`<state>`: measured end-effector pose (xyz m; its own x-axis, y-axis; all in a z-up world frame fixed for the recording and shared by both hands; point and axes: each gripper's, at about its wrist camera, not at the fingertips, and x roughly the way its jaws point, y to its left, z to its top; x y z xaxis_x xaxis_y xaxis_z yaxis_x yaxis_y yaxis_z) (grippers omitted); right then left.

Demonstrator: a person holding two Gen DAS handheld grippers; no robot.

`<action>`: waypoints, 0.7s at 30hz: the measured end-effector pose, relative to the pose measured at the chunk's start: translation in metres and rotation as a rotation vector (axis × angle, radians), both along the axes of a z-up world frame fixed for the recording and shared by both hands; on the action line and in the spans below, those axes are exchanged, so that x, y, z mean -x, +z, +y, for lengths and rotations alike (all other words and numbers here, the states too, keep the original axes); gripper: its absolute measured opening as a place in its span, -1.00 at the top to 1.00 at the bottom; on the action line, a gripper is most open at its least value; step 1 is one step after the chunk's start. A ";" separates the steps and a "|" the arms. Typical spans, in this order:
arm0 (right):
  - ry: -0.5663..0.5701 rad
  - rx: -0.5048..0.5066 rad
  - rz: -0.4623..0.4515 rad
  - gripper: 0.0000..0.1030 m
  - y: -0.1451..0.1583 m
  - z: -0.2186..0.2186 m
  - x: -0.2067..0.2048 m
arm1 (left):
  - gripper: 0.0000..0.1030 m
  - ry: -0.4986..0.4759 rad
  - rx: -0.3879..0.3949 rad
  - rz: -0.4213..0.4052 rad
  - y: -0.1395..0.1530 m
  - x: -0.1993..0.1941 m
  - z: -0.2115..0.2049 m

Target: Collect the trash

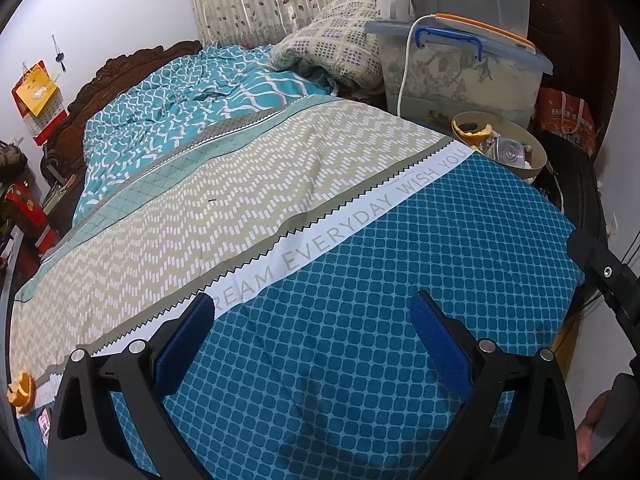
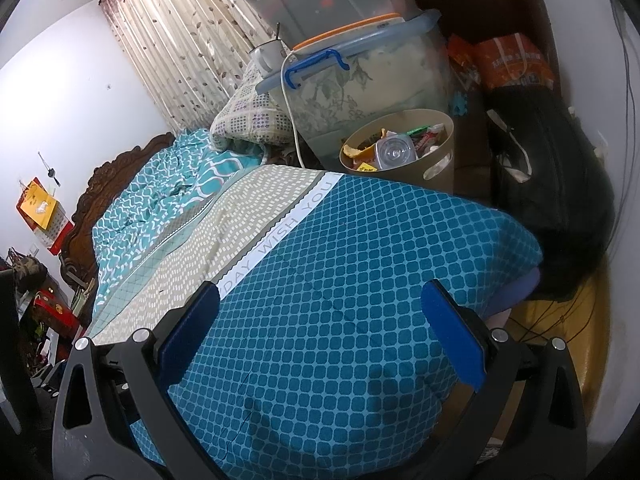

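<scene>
A beige waste bin [image 2: 436, 162] stands past the far right edge of the bed, holding orange peel, a clear plastic bottle [image 2: 394, 154] and wrappers; it also shows in the left wrist view as the bin [image 1: 538, 164]. A piece of orange peel [image 1: 22, 392] lies on the bedcover at the far left, with a small pink item [image 1: 43, 424] beside it. My left gripper [image 1: 312, 332] hovers open over the blue patterned cover, empty. My right gripper [image 2: 320, 320] is open too, above the bed's near right corner, with nothing between its fingers.
The bed [image 1: 280, 184] fills most of both views, with a carved wooden headboard [image 1: 120, 68]. Stacked plastic storage boxes [image 2: 360, 76] with a white mug [image 1: 390, 4] and a cable rise behind the bin. A folded quilt [image 1: 336, 48] lies beside them. A black bag [image 2: 552, 200] sits right.
</scene>
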<state>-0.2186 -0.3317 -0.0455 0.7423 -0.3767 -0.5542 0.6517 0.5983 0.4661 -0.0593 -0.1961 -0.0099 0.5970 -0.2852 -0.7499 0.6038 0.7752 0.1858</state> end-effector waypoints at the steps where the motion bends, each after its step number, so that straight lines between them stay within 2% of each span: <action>1: 0.000 -0.002 0.000 -0.93 0.000 0.000 0.000 | -0.83 0.000 0.000 0.002 0.000 0.000 0.000; 21: 0.012 -0.036 0.014 -0.93 -0.006 -0.006 -0.003 | -0.83 -0.008 -0.020 0.023 -0.008 -0.003 -0.005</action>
